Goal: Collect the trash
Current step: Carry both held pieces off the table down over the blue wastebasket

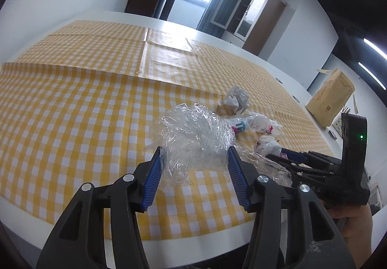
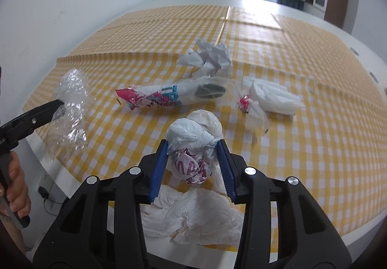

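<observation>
My left gripper [image 1: 194, 156] has its blue-padded jaws around a crumpled wad of clear plastic film [image 1: 196, 133], which also shows in the right wrist view [image 2: 70, 109]. My right gripper [image 2: 192, 148] has its jaws against a knotted white plastic bag with red print [image 2: 193, 148]. Loose on the yellow checked tablecloth [image 2: 314, 148] lie a crumpled grey paper ball [image 2: 210, 58], a printed pink-and-blue wrapper [image 2: 167, 96], a clear wrapper with white tissue [image 2: 268, 97] and a crumpled white tissue [image 2: 193, 218] under my right gripper.
The white table edge [image 1: 169, 249] runs close below both grippers. A brown paper envelope [image 1: 331, 97] stands at the table's far right. White walls, a doorway and cabinets lie beyond the table.
</observation>
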`<state>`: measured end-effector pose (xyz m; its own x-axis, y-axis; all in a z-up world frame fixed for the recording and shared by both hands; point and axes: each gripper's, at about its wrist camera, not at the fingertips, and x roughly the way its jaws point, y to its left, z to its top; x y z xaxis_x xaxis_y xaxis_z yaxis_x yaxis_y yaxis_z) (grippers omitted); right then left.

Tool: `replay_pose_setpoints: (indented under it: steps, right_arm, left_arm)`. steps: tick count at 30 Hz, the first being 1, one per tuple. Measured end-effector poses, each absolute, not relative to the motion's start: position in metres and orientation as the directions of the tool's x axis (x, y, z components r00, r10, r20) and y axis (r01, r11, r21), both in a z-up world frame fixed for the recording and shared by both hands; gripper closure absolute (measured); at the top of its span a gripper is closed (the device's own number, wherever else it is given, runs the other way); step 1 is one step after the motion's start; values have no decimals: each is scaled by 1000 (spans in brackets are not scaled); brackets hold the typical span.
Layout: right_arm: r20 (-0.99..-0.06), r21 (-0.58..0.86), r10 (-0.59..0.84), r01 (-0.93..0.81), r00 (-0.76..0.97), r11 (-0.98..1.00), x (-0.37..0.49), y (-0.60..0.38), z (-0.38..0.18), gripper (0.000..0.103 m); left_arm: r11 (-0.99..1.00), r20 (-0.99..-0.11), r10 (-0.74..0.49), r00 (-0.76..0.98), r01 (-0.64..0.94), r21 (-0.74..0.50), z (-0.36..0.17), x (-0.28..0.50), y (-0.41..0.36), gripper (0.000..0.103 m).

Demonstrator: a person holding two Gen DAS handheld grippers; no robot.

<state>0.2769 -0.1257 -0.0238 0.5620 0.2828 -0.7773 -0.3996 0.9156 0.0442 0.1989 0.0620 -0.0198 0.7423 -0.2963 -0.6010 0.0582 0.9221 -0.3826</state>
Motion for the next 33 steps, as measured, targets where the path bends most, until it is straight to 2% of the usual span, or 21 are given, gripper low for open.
replay_pose_setpoints:
  steps: [9, 22, 33]
  right_arm:
    - [-687, 94, 362, -417, 630, 904, 234, -132, 14, 65]
    - [-542, 177, 512, -504, 667, 845, 123, -138, 44, 65]
    - [-544, 186, 529, -521, 652, 833, 46, -153, 15, 65]
  left_arm:
    - [922, -557, -291, 778, 73, -381, 0, 154, 59, 51]
    - [921, -497, -304, 813, 117, -373, 11, 70, 42, 51]
    - [930, -499, -329, 801, 182, -321, -11, 2, 19, 51]
